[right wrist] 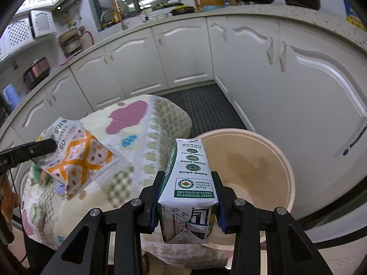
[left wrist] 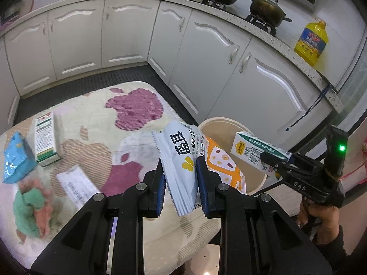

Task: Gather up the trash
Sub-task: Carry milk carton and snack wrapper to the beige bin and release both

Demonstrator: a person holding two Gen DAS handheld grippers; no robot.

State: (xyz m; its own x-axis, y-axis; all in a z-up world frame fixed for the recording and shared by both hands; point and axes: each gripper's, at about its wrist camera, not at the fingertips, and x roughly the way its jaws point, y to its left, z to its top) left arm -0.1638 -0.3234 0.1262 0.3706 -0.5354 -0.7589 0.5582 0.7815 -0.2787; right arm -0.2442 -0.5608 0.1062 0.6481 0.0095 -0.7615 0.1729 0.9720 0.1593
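Note:
My left gripper (left wrist: 180, 163) is shut on a white and orange snack wrapper (left wrist: 181, 158), held above the table's right edge beside the beige trash bin (left wrist: 229, 126). The wrapper also shows in the right wrist view (right wrist: 78, 158). My right gripper (right wrist: 188, 178) is shut on a white and green milk carton (right wrist: 189, 183), held upright just left of the bin (right wrist: 263, 171), whose inside looks empty. In the left wrist view the carton (left wrist: 254, 153) hangs over the bin's right rim.
On the patterned tablecloth (left wrist: 135, 110) lie a green and white box (left wrist: 47, 137), a blue packet (left wrist: 15, 158), a white paper packet (left wrist: 76, 184) and a green and orange cloth (left wrist: 32, 208). White kitchen cabinets (left wrist: 206, 52) stand behind the bin. An oil bottle (left wrist: 312, 41) stands on the counter.

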